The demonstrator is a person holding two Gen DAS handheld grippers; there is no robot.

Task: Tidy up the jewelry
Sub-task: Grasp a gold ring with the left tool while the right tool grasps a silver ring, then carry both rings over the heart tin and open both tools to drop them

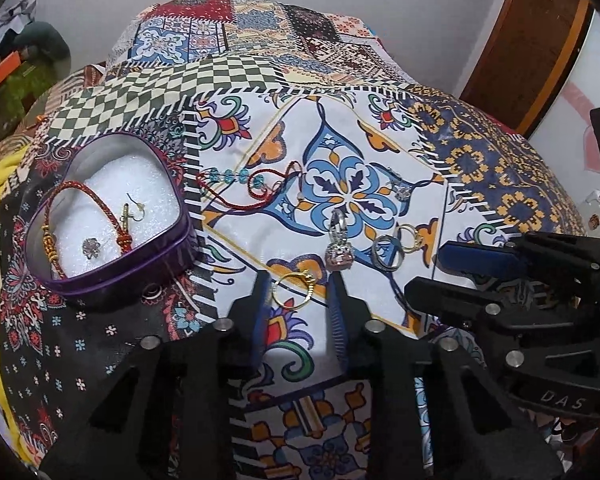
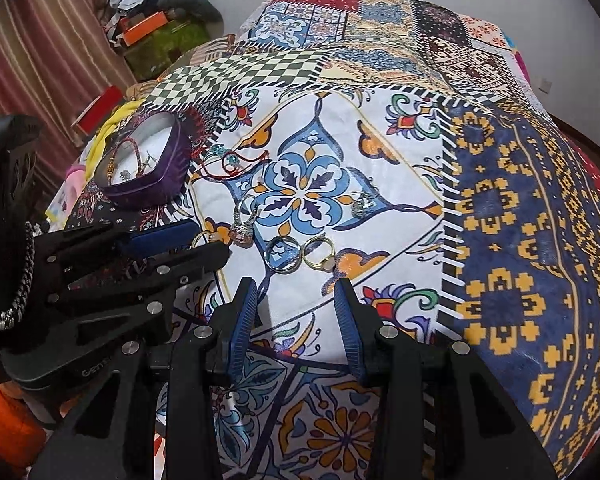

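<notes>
Left gripper (image 1: 298,280) open around gold ring (image 1: 293,290), near purple tin (image 1: 172,252) — right gripper (image 2: 296,288) open, empty; we fear thin ring slips on soft bedspread (image 1: 380,144).

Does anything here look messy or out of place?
Yes. Several rings and a beaded red cord lie loose on the cloth, outside the heart tin. Inside it, a red bracelet hangs over the rim.

Soft, even indoor light; strong fisheye curvature, dark vignetted corners, mild blur.
</notes>
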